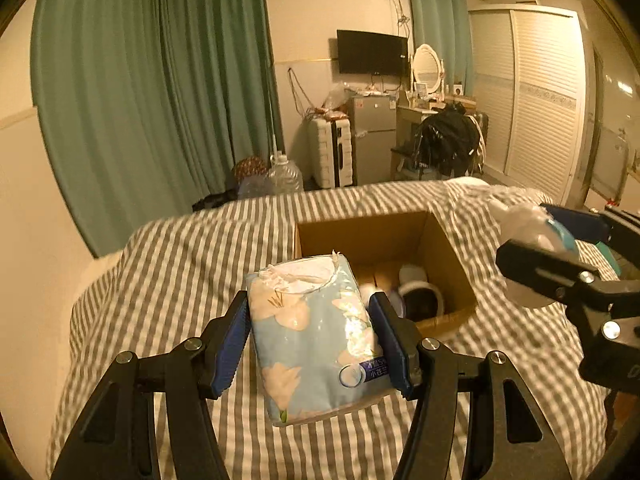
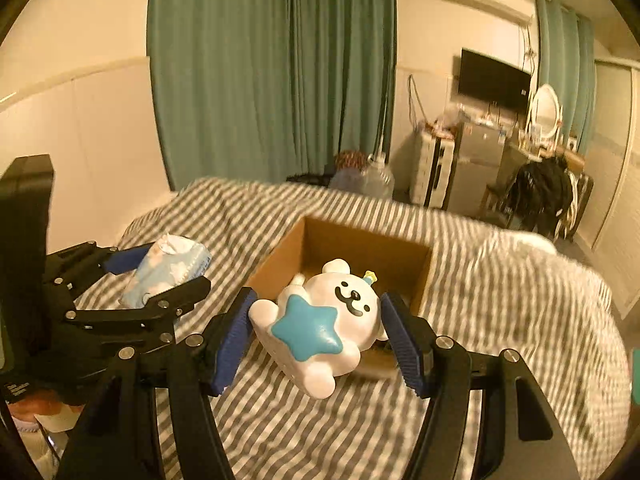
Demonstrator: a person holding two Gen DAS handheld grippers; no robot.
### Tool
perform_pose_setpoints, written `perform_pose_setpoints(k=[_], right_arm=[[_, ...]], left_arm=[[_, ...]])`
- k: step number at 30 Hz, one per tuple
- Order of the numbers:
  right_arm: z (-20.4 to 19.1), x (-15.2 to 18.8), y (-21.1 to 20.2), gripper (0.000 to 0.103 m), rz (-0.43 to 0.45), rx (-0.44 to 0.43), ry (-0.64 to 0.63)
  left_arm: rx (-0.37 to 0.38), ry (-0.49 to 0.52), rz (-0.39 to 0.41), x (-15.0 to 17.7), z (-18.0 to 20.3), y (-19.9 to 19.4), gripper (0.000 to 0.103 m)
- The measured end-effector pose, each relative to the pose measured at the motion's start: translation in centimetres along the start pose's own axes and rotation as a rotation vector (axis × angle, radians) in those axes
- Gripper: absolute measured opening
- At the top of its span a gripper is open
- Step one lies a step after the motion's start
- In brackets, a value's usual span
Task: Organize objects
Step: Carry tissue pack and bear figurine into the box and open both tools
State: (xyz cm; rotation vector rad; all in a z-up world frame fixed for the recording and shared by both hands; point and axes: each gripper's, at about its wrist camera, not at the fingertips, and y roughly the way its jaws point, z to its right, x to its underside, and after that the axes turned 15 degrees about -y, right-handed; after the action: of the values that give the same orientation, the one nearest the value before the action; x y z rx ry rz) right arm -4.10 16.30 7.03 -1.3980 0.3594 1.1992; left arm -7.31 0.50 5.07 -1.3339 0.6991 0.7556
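My left gripper [image 1: 310, 334] is shut on a light-blue flowered tissue pack [image 1: 316, 336], held above the striped bed in front of an open cardboard box [image 1: 456, 264]. Inside the box lie a white round item with a dark opening [image 1: 420, 296] and other pale things. My right gripper [image 2: 320, 330] is shut on a white bear toy with a blue star [image 2: 320, 324], lifted just before the box [image 2: 276, 264]. In the left wrist view the right gripper [image 1: 560, 256] shows at the right with the toy. In the right wrist view the left gripper [image 2: 160, 272] shows at the left with the tissue pack [image 2: 168, 272].
The grey-and-white striped bedspread [image 1: 200, 260] covers the bed under both grippers. Beyond its far edge stand a water jug [image 1: 285, 174], a white suitcase [image 1: 330, 152], a small fridge [image 1: 372, 136] and a chair with dark clothes [image 1: 448, 140]. Green curtains [image 1: 140, 100] hang on the left.
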Motion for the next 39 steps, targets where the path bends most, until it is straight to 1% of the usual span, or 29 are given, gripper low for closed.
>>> perform_pose_setpoints(k=[3,7,9,10,13,16,18,20,22,24,26,29,31,34,36,38,39], right_arm=[[1.3,-1.6,0.6,0.064,0.017,0.015,0.002],[3.7,-3.4,2.9,0.064,0.017,0.025,0.027],[4.8,-4.2,4.7,0.064,0.015,0.026,0.041],[5.2,-4.6,5.4,0.064,0.015,0.023,0.05],[6.6,-5.2,8.5,0.064,0.01,0.024,0.077],[7.8,-5.3,12.1,0.064,-0.01,0.034,0.094],[8.7,-5.2,14.4,0.064,-0.026,0.032,0.107],[9.2,-4.9,16.3,0.064,-0.05,0.036,0.109],[9.7,-4.4,18.0,0.064,-0.071,0.042,0.108],[10.0,-3.5,19.1,0.064,-0.085,0.037,0.119],[10.3,-2.7,20.5,0.064,-0.113,0.017,0.132],[10.5,-1.6,22.0,0.064,-0.155,0.0,0.13],[10.4,-0.9,22.2,0.064,-0.165,-0.001,0.129],[10.5,-0.3,22.5,0.064,-0.175,-0.005,0.146],[10.5,0.2,22.8,0.064,-0.188,0.004,0.15],[10.7,0.4,23.0,0.064,-0.191,-0.005,0.155],[10.7,0.4,23.1,0.064,-0.186,-0.01,0.158]], left_arm=[[0.008,0.006,0.0,-1.7,0.7,1.9,0.061],[0.034,-0.01,-0.007,-3.7,1.0,5.4,0.061],[0.086,-0.03,0.002,-4.6,0.9,7.8,0.061],[0.103,-0.04,-0.006,-4.9,0.8,8.9,0.061],[0.134,-0.023,-0.034,-5.8,1.3,12.9,0.061],[0.146,0.047,-0.047,-5.6,2.5,16.4,0.061],[0.147,0.074,-0.069,-5.1,2.9,18.1,0.061],[0.155,0.076,-0.101,-4.5,2.9,19.7,0.061],[0.192,0.048,-0.16,-3.8,2.7,21.2,0.061],[0.192,0.05,-0.188,-3.4,2.7,22.0,0.061],[0.154,0.09,-0.185,-2.8,3.0,22.6,0.061],[0.141,0.11,-0.202,-2.1,3.1,22.9,0.061],[0.131,0.108,-0.2,-2.0,3.1,22.8,0.061],[0.135,0.093,-0.2,-1.8,2.8,22.5,0.062],[0.133,0.093,-0.2,-1.6,2.8,22.3,0.064],[0.133,0.098,-0.204,-1.4,2.6,21.9,0.065],[0.134,0.102,-0.204,-1.2,2.5,21.8,0.069]])
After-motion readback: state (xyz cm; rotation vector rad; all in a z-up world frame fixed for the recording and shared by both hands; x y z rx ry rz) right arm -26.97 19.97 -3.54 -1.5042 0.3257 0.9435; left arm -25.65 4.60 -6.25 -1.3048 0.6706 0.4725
